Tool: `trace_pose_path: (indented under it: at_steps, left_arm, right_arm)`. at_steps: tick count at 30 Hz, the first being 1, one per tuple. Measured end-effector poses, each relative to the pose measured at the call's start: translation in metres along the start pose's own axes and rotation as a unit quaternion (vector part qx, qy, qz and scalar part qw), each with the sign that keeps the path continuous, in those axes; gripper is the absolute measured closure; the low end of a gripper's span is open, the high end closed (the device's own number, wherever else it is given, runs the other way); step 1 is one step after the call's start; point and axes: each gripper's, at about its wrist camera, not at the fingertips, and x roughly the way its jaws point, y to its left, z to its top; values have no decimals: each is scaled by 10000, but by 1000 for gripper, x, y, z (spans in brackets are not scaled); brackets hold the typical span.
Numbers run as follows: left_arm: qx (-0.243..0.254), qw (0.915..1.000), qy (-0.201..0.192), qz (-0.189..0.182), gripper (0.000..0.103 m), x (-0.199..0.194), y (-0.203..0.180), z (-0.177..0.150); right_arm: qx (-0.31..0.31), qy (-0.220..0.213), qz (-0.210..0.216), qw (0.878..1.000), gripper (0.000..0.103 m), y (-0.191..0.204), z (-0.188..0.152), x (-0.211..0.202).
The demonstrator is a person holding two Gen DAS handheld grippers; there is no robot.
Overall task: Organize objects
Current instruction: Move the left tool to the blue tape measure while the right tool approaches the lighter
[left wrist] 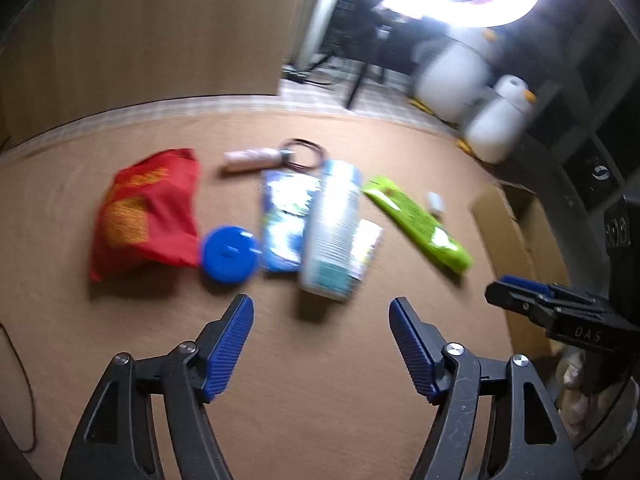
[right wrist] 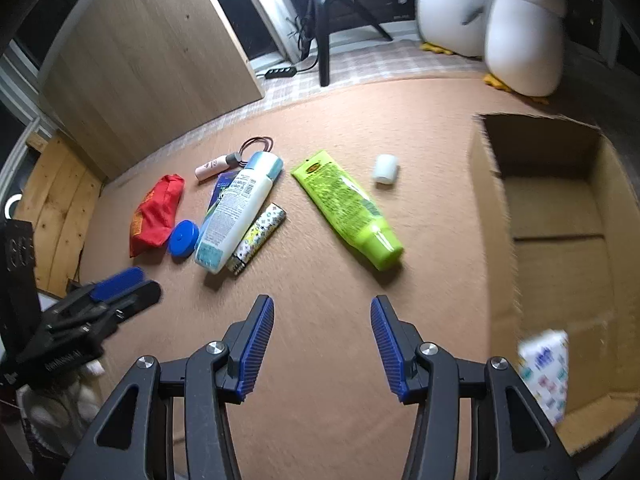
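Claws left (left wrist: 321,318) and right (right wrist: 322,318) both spread, gripping nothing; cardboard box (right wrist: 486,184) holding one printed packet (right wrist: 546,372); bare tabletop (right wrist: 320,272) ahead.

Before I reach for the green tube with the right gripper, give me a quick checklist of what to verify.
1. Right gripper jaws open and holding nothing: ok.
2. Green tube lying apart from other items, nothing on it: ok.
3. Path from the right gripper to the tube free of clutter: ok.
4. Cardboard box open, with room inside beside the patterned packet: ok.
5. Left gripper jaws open, off to the left, away from the tube: ok.
6. Tube's cap shut tight: cannot tell.
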Motion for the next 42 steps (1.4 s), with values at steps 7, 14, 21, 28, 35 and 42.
trace_pose_path:
  at_steps: [7, 14, 21, 28, 35, 42]
  left_arm:
    - [-175, 9998, 21, 123, 29, 22, 31, 24]
    - [-86, 9998, 79, 138, 36, 45, 35, 41]
    - [74, 9996, 190, 181, 46, 64, 34, 52]
    - [174, 9992, 308, 193, 52, 80, 31, 56]
    - [127, 9990, 380, 215, 55, 91, 36, 60]
    - [178, 9987, 428, 232, 63, 94, 40, 50]
  right_arm:
    - [120, 264, -34, 9996, 56, 14, 30, 48]
    - [488, 481, -69, 9976, 56, 17, 56, 89]
    - [543, 530, -131, 9970, 56, 23, 71, 107]
    - [335, 556, -249, 9976, 56, 37, 77, 115]
    - [-145, 579, -641, 9962, 56, 54, 76, 121]
    - [-705, 571, -859, 9922, 56, 66, 60, 119]
